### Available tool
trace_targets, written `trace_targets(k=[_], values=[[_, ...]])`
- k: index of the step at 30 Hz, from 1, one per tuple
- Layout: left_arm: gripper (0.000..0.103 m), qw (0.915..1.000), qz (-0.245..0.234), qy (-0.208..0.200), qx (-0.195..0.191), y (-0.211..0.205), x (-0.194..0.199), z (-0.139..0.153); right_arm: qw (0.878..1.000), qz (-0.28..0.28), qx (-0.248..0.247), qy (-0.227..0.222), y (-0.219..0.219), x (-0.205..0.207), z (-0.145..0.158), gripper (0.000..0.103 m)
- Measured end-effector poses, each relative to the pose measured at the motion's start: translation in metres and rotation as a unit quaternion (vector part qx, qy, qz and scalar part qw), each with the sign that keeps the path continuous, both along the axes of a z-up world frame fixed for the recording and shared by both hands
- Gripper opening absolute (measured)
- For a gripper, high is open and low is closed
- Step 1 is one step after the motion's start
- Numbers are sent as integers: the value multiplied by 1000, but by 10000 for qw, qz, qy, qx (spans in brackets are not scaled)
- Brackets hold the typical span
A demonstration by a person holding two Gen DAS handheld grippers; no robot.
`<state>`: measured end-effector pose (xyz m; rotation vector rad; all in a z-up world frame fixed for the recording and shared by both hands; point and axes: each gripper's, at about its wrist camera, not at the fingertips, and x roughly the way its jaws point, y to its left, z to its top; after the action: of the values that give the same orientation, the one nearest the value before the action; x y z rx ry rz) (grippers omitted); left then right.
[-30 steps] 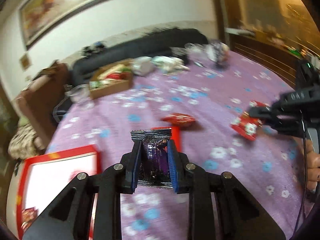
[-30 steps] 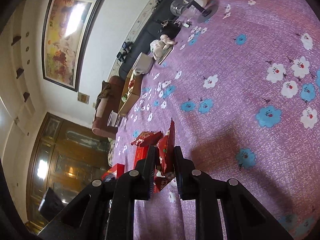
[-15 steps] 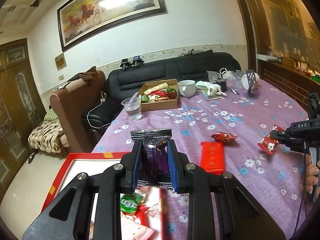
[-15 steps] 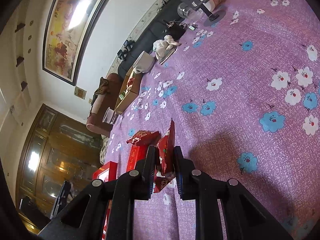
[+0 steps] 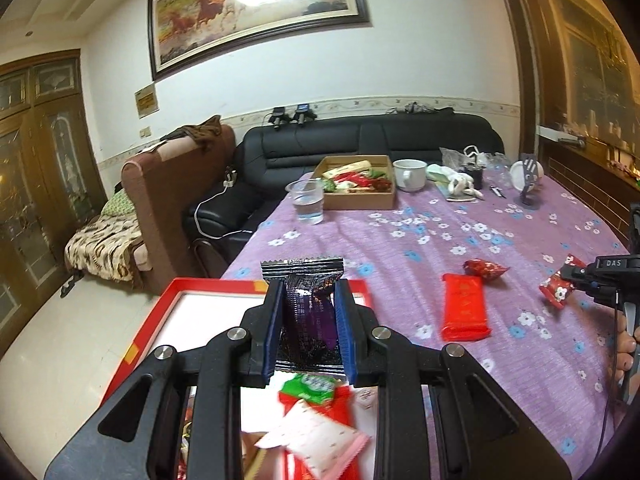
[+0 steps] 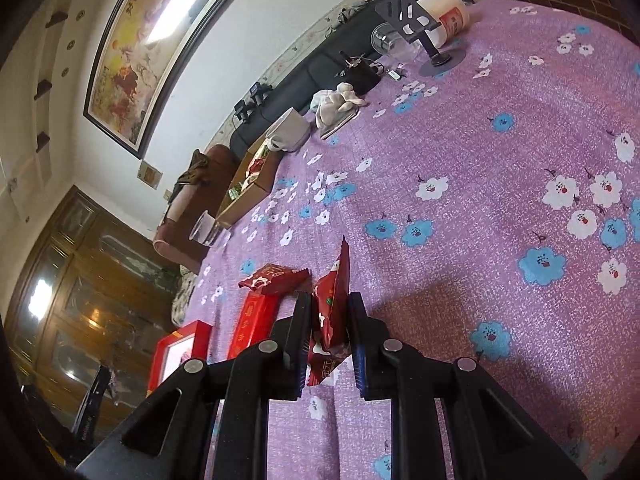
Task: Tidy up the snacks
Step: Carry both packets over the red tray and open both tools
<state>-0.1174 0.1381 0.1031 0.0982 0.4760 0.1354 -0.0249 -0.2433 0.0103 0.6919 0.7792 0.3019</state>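
My left gripper [image 5: 307, 322] is shut on a black and purple snack packet [image 5: 308, 316] and holds it above a red box [image 5: 172, 300] with a white inside. Several snack packets [image 5: 316, 428] lie in the box under the gripper. My right gripper [image 6: 329, 334] is shut on a red snack packet [image 6: 330, 308], held above the purple flowered tablecloth [image 6: 500, 240]; it also shows at the right of the left wrist view [image 5: 556, 290]. A flat red packet [image 5: 464, 307] and a crumpled red packet [image 5: 484, 269] lie on the cloth between the grippers.
At the table's far end stand a cardboard box of snacks [image 5: 358, 184], a clear cup of water [image 5: 307, 201], a white mug [image 5: 409, 174], a white cloth [image 5: 460, 182] and a black stand [image 5: 529, 184]. A black sofa [image 5: 360, 140] and brown armchair [image 5: 176, 200] lie beyond.
My left gripper has swung left and tilted up with the purple packet, from over the tablecloth to over the red box. The right gripper has barely moved, still holding its red packet.
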Motion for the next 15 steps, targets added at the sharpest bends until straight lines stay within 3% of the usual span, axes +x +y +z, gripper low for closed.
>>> trace_targets(k=[9, 15], values=[[23, 9994, 345, 65, -24, 36, -9, -9, 9996, 43, 293, 7, 10, -3, 5, 19], [23, 9985, 529, 86, -50, 55, -12, -13, 9974, 543, 470, -107, 57, -1, 21, 18]])
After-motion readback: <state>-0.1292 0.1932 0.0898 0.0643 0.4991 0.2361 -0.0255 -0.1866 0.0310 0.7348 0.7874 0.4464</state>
